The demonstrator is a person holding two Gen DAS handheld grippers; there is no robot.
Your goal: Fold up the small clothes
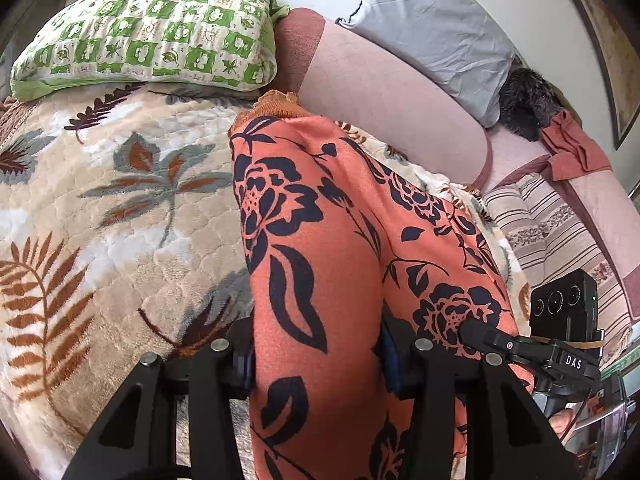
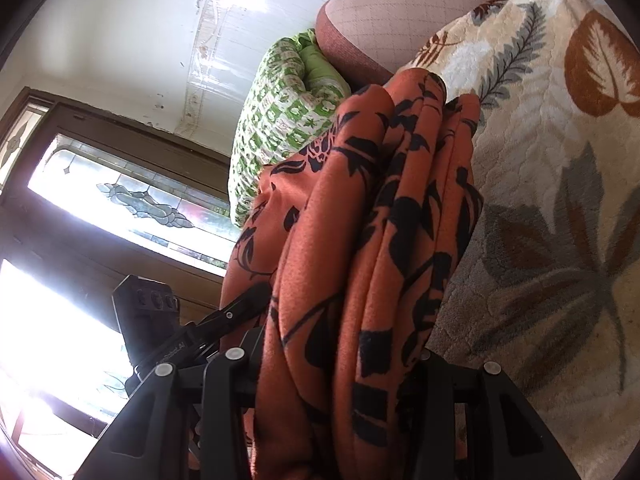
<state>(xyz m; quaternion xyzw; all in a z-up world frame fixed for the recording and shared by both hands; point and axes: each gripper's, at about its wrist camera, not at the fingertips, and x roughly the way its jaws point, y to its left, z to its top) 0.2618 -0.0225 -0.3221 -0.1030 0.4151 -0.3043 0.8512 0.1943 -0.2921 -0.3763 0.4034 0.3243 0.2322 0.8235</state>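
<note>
Orange floral garment (image 1: 320,240) fills the foreground, bunched between the jaws of both grippers: left gripper (image 1: 316,356) sits partly closed, cloth passing through and pinched; right gripper (image 2: 340,364) likewise partly closed on a thick wad of several layers (image 2: 380,220). Garment hangs lifted off the plush leaf-print blanket (image 1: 120,200), ribbed orange cuff (image 1: 276,106) at the far end. Looks like a carry or fold-over step; to do it well, keep both grips level and evenly tensioned, lay the far edge down first, avoid dragging on the blanket pile. Fabric is soft, fleecy, dark flower print, drapes in heavy folds. Beyond: green checked pillow (image 1: 152,28), pink bolster (image 1: 380,80), grey pillow (image 1: 432,28) at back.
</note>
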